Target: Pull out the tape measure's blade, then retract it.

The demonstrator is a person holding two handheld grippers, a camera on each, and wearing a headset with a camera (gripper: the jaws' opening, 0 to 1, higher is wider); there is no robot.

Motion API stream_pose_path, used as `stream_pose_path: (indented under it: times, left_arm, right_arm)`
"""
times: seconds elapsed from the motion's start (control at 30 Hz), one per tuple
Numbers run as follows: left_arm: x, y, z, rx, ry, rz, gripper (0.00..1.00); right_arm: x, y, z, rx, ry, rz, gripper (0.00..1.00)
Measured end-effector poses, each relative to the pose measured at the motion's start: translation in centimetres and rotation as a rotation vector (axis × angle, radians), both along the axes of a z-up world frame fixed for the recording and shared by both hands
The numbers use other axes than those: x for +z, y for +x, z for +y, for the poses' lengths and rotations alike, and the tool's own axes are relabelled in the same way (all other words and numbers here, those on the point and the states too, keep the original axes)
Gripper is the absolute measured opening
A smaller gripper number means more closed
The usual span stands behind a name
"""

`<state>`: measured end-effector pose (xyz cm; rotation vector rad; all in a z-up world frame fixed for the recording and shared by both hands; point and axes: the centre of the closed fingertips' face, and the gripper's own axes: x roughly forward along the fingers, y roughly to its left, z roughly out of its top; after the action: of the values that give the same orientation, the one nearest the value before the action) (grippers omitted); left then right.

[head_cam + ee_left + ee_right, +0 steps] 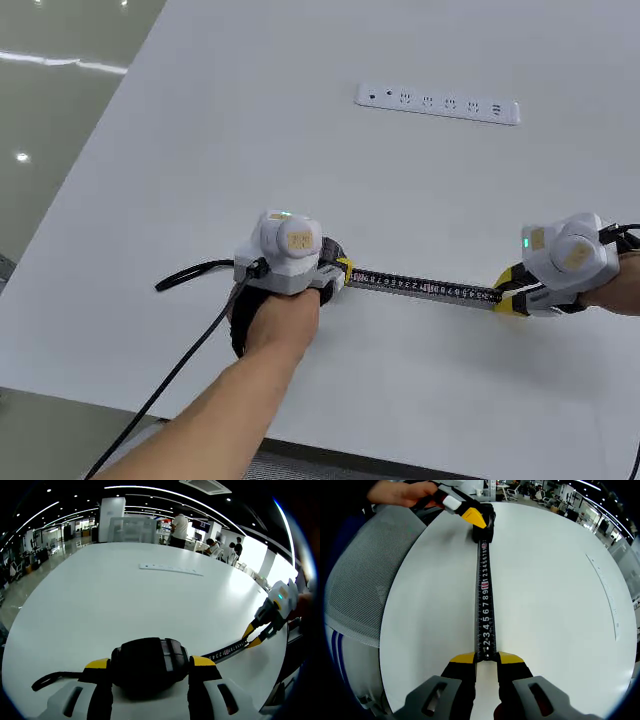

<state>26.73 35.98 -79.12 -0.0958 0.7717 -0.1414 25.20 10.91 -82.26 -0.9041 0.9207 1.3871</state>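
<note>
1. Yellow fingertips of my left gripper [150,663] are clamped on both sides of the black tape measure case [145,676], which sits on the tabletop.
2. My right gripper [486,658] is pinched on the free end of the blade [485,590], its yellow tips closed against it.
3. The blade runs straight between the two grippers, numbers up, low over the white tabletop [300,130]. I cannot tell whether it touches the surface. It lies roughly along the near edge, with the case to the left and the tip toward the right edge.
4. A black strap [190,273] lies flat beside the case, reaching toward the left edge.
5. A dark cable [170,385] leaves the left gripper and drops over the near edge.
6. A white power strip [437,103] lies well apart, toward the far edge.
7. A grey mesh chair [365,580] stands just off the tabletop's edge.
</note>
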Motion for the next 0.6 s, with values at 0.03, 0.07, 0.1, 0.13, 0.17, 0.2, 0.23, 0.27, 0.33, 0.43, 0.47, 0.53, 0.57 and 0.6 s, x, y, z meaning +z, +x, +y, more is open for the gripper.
stream_pose_path:
  times: [0.03, 0.07, 0.1, 0.13, 0.17, 0.2, 0.23, 0.27, 0.33, 0.43, 0.47, 0.53, 0.57, 0.6]
  left_arm:
    - [0.0, 0.0, 0.0, 0.000, 0.000, -0.001, 0.56]
    - [0.0, 0.1, 0.0, -0.001, 0.000, -0.001, 0.56]
    - [0.0, 0.1, 0.0, -0.001, -0.002, 0.000, 0.56]
    - [0.0, 0.1, 0.0, -0.003, -0.003, 0.002, 0.56]
    - [0.0, 0.1, 0.0, -0.003, -0.004, 0.003, 0.56]
    - [0.0, 0.1, 0.0, -0.004, -0.004, 0.003, 0.56]
    - [0.0, 0.1, 0.0, -0.003, -0.004, 0.003, 0.56]
    - [0.0, 0.1, 0.0, -0.003, -0.005, 0.003, 0.56]
    - [0.0, 0.1, 0.0, -0.003, -0.006, 0.002, 0.56]
    - [0.0, 0.0, 0.0, -0.006, -0.007, 0.001, 0.56]
    - [0.0, 0.0, 0.0, -0.007, -0.008, 0.000, 0.56]
    - [0.0, 0.0, 0.0, -0.008, -0.008, 0.000, 0.56]
    - [0.0, 0.0, 0.0, -0.008, -0.008, -0.001, 0.56]
    - [0.0, 0.0, 0.0, -0.008, -0.008, -0.002, 0.56]
  right_arm:
    - [0.0, 0.0, 0.2, 0.001, 0.002, 0.000, 0.12]
    - [0.0, 0.0, 0.5, 0.004, 0.004, 0.000, 0.12]
    - [0.0, 0.0, 0.7, 0.004, 0.005, 0.000, 0.12]
    - [0.1, 0.0, 0.9, 0.008, 0.007, 0.001, 0.12]
    - [0.1, 0.0, 1.1, 0.009, 0.008, 0.002, 0.12]
    - [0.1, 0.0, 1.2, 0.011, 0.010, 0.003, 0.12]
    - [0.1, 0.0, 1.4, 0.012, 0.011, 0.004, 0.12]
    - [0.2, 0.0, 1.5, 0.014, 0.011, 0.004, 0.12]
    - [0.2, 0.0, 1.7, 0.016, 0.012, 0.005, 0.12]
    - [0.2, 0.0, 1.9, 0.017, 0.013, 0.007, 0.12]
    - [0.3, 0.0, 2.0, 0.018, 0.014, 0.008, 0.12]
    - [0.3, 0.0, 2.2, 0.018, 0.016, 0.009, 0.12]
    - [0.3, 0.0, 2.3, 0.018, 0.017, 0.009, 0.12]
    - [0.2, 0.0, 2.4, 0.019, 0.017, 0.009, 0.12]
